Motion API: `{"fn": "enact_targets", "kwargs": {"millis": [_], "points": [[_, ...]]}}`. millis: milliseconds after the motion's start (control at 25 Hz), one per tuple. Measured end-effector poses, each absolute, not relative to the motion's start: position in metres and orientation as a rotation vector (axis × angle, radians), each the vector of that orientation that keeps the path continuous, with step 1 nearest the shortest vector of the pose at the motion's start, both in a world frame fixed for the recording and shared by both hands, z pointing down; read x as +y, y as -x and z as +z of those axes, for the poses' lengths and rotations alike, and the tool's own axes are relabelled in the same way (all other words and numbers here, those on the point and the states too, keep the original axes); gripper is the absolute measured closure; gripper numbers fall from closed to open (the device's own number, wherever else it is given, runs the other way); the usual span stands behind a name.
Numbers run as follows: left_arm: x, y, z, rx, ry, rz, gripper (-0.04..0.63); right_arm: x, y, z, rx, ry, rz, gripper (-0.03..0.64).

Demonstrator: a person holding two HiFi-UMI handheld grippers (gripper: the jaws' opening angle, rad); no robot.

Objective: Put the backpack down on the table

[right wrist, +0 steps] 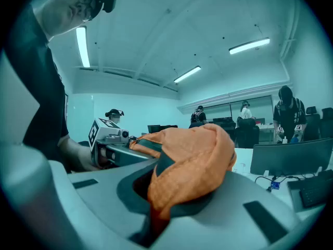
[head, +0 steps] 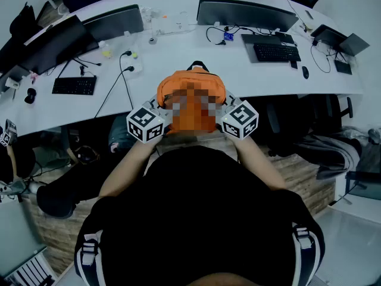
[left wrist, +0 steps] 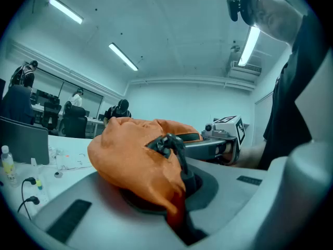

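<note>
While both hands hold the backpack point(head: 190, 88), the tabletop point(head: 178, 58) waits at 12 o'clock

As we look down in the head view, the backpack hangs between our two hands, its long axis running from 9 to 3 o'clock. The left gripper point(left wrist: 179, 204) has its fingers clenched on a fold of orange cloth at the 9 o'clock end, just below a black strap point(left wrist: 171, 145). The right gripper point(right wrist: 156, 212) is clenched on cloth at the 3 o'clock end. Neither hand is nearer, since each carries one end.

We judge that the coming move turns on one relation. A bare white stretch of tabletop lies at 12 o'clock from the fingers, between a keyboard point(head: 74, 86) at 10 and a second keyboard point(head: 277, 52) at 2, so the bag should go forward and down.

The black top handle point(head: 198, 66) shows against the white surface, yet we cannot tell whether the bag is over the edge or short of it. Its lower half and our fingertips are blurred over in the head view, and no view shows its underside.
</note>
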State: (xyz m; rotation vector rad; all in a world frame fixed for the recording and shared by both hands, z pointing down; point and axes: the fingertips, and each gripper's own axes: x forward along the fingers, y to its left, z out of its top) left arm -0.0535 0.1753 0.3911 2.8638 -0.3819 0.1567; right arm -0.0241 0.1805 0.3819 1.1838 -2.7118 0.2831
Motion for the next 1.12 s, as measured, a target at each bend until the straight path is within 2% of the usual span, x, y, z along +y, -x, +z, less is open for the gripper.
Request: {"fn": "enact_targets", "kwargs": {"millis": [1120], "points": [[0.140, 0.072, 0.382, -0.438, -2.858, 0.204, 0.561, 0.143, 0.042, 0.381, -2.759, -1.220, 0.425, 0.588]]}}
